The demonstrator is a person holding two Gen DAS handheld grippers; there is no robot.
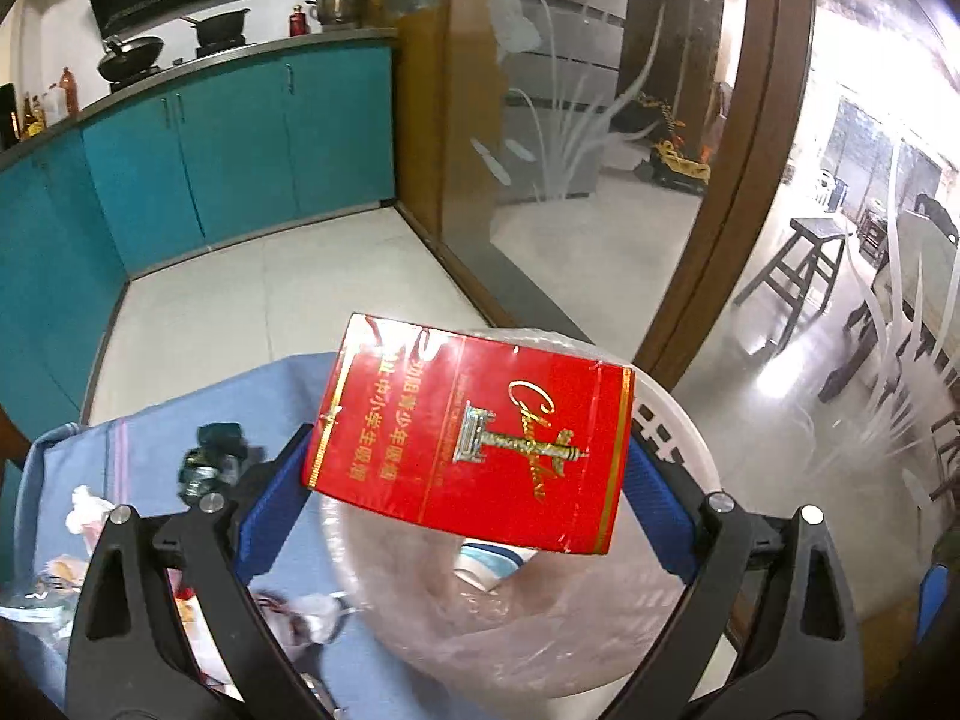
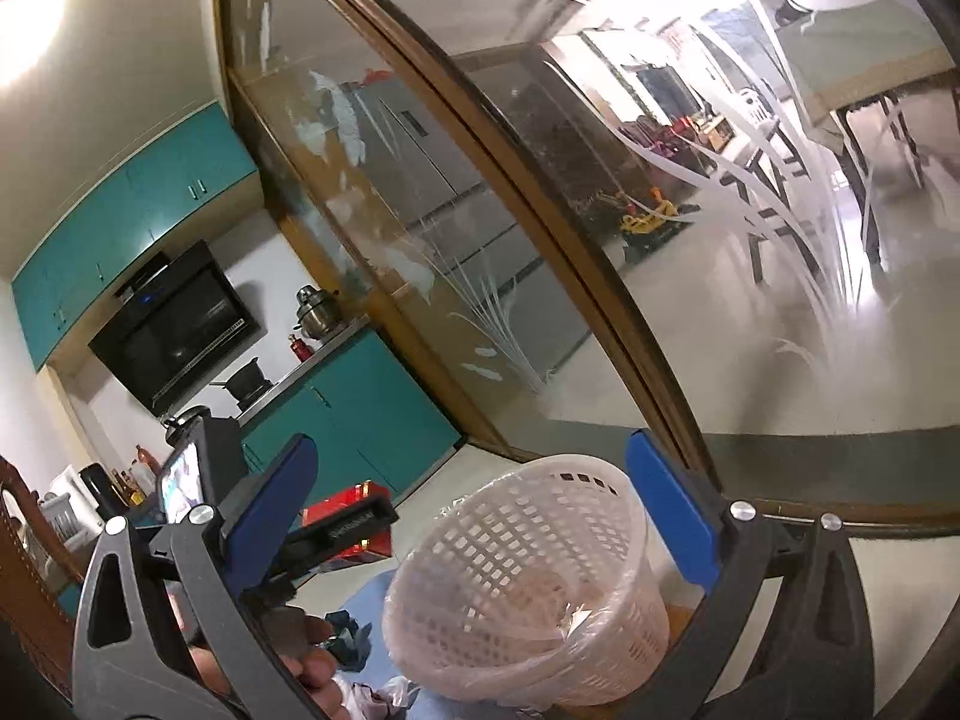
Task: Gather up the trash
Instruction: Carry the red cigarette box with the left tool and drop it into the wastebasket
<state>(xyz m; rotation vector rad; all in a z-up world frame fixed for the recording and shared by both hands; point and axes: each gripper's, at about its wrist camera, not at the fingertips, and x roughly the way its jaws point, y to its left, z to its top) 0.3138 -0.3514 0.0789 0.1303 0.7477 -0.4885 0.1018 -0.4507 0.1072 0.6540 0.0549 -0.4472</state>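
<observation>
**Left-wrist view: red pack held over the lined basket**

Left-wrist fisheye is showing me carrying a red cigarette pack [image 1: 474, 438], my left gripper [image 1: 465, 480] clamped on its two short ends, one blue pad against each. It is hanging above the mouth of the white basket [image 1: 672, 450], whose clear liner [image 1: 510, 630] is already holding a crumpled white-and-blue scrap [image 1: 489, 564].

I am judging the pack light and fairly stiff: thin card under glossy film, so it is likely slippery and would dent if I squeezed harder. Gripping across the ends, as I am doing, looks sound; the broad printed face would bow.

Its long axis is running side to side between my fingers, slightly tilted, the far left corner riding higher. The printed face is looking up at my camera, with the gold emblem lying sideways.

From the right-wrist view, my right gripper [image 2: 468, 516] is standing with fingers wide apart around the basket, which is tipped toward the lens; I cannot tell whether the pads are touching its wall. More litter is lying on the blue cloth [image 1: 144, 456] beside the basket.
</observation>
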